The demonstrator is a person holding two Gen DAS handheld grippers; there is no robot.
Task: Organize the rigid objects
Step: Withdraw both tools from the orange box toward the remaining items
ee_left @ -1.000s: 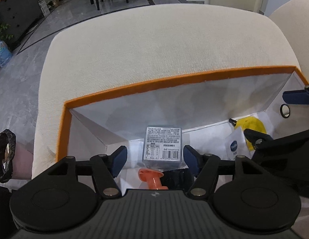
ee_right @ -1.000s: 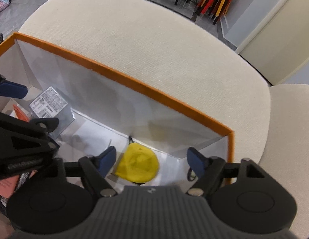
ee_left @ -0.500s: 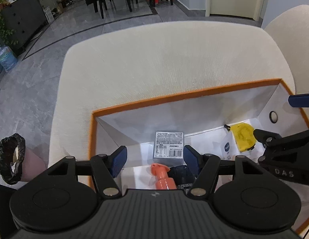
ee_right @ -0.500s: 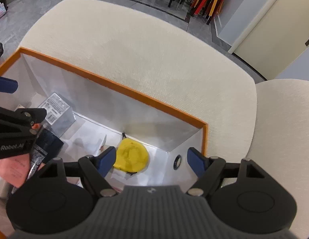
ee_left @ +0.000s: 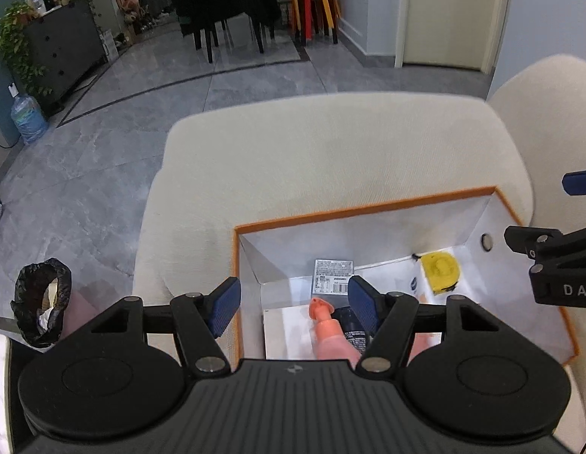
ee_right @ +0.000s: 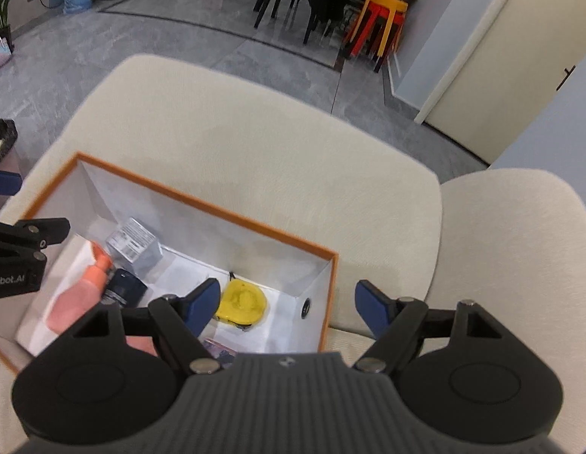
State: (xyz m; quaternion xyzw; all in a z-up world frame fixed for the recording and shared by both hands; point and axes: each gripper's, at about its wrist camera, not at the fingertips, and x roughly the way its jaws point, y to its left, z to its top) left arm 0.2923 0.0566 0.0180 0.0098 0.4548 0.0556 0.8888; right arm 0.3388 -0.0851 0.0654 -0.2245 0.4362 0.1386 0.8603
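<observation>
While both grippers, left gripper and right gripper, hang above the orange-rimmed box with fingers apart and empty, the yellow tape measure lies inside near its right wall; clear the rim before re-entering.

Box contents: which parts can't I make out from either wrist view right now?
- Pink pump bottle: lower body hidden behind the left gripper housing.
- Dark jar: label too small to read.
- Patterned item, right wrist view: mostly hidden behind the right gripper.
- Grey carton: print too small.
- Box near wall: cut off.
</observation>
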